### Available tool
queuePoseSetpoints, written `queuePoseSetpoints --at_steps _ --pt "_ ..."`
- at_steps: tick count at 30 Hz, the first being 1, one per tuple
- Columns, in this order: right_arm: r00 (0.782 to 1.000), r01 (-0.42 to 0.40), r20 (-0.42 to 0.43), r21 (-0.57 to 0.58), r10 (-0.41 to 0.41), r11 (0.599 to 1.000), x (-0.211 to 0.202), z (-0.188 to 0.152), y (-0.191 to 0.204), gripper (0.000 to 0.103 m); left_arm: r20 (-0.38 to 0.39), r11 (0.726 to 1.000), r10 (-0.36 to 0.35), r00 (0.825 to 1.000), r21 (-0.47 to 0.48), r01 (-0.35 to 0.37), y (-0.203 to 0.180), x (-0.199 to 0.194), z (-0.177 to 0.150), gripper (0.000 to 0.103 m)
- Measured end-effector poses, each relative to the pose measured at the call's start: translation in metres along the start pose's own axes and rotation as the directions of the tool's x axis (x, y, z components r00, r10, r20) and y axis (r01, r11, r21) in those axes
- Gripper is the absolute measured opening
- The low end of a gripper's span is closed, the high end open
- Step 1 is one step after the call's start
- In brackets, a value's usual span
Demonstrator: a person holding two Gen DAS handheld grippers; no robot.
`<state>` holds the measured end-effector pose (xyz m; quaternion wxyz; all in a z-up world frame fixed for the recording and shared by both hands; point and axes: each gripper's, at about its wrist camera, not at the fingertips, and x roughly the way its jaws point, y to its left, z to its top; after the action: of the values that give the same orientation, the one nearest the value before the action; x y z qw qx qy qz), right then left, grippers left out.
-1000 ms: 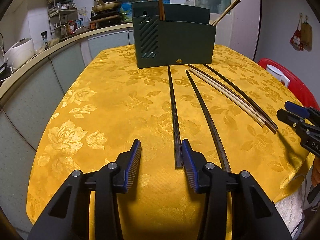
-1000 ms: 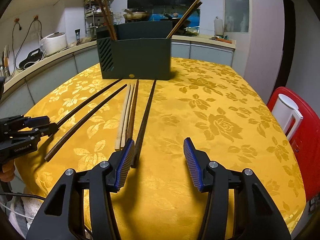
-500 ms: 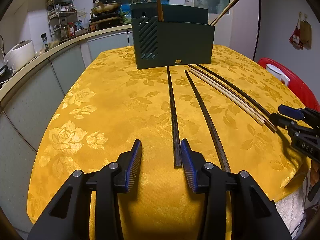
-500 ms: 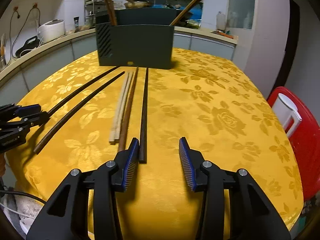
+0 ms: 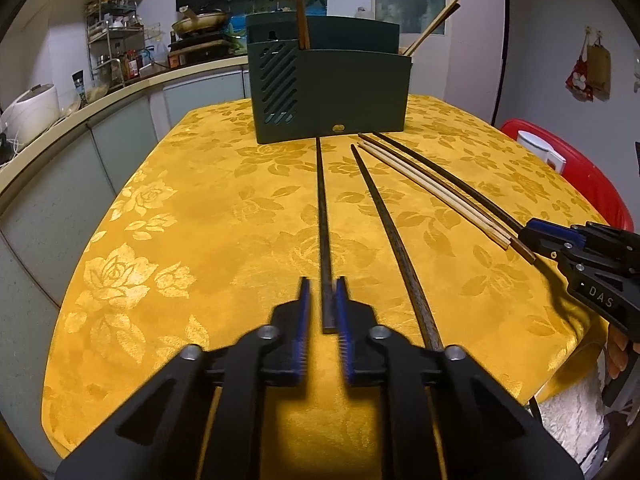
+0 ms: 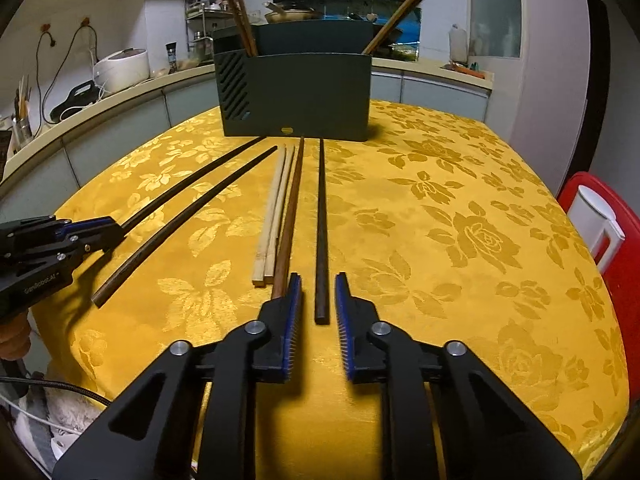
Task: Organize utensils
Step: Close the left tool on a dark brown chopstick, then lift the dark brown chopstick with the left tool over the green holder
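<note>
Pinches the near end of the leftmost chopstick (image 5: 324, 220) in the left gripper (image 5: 322, 286), jaws drawn to a sliver; blurred in its own view, yet seen from the right wrist with tips closed on the wood. Straddles the near end of the rightmost chopstick (image 6: 322, 220) with the right gripper (image 6: 318, 282): narrow, jaws just been closing, slim gaps still showing either side of the stick, no press yet. Keeps both sticks flat on the yellow cloth (image 6: 460, 240), far tips toward the green holder (image 6: 296, 96), four other chopsticks (image 6: 276, 208) lying between them. Differs from a second ago in the jaws alone: both far wider then, each stick nearer one pad than the other, all sticks lying where they lie now.
</note>
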<state>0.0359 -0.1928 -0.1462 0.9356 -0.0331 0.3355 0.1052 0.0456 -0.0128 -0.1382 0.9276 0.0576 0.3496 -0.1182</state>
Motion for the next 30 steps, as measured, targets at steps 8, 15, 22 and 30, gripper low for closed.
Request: queuePoseSetpoints --at_steps 8,15,22,30 --pt "1.0 -0.014 -0.019 0.008 0.014 1.0 0.0 0.002 -0.001 0.008 -0.005 1.0 0.01 1.0 -0.006 -0.01 0.002 -0.002 0.002 0.007" --pt "0.998 -0.024 0.056 0.051 0.021 0.998 -0.028 0.017 -0.014 0.008 0.088 0.998 0.057 0.994 -0.016 -0.056 0.015 -0.035 0.019 0.007" --pt "0.982 -0.032 0.189 0.065 0.019 0.997 -0.075 0.037 -0.025 0.008 0.197 0.998 0.062 0.978 -0.03 -0.058 0.025 -0.077 0.041 0.007" --pt "0.953 -0.062 0.3 0.064 0.04 0.996 -0.111 0.062 -0.031 0.008 0.318 0.999 0.037 0.947 -0.038 -0.026 0.027 -0.12 0.067 0.007"
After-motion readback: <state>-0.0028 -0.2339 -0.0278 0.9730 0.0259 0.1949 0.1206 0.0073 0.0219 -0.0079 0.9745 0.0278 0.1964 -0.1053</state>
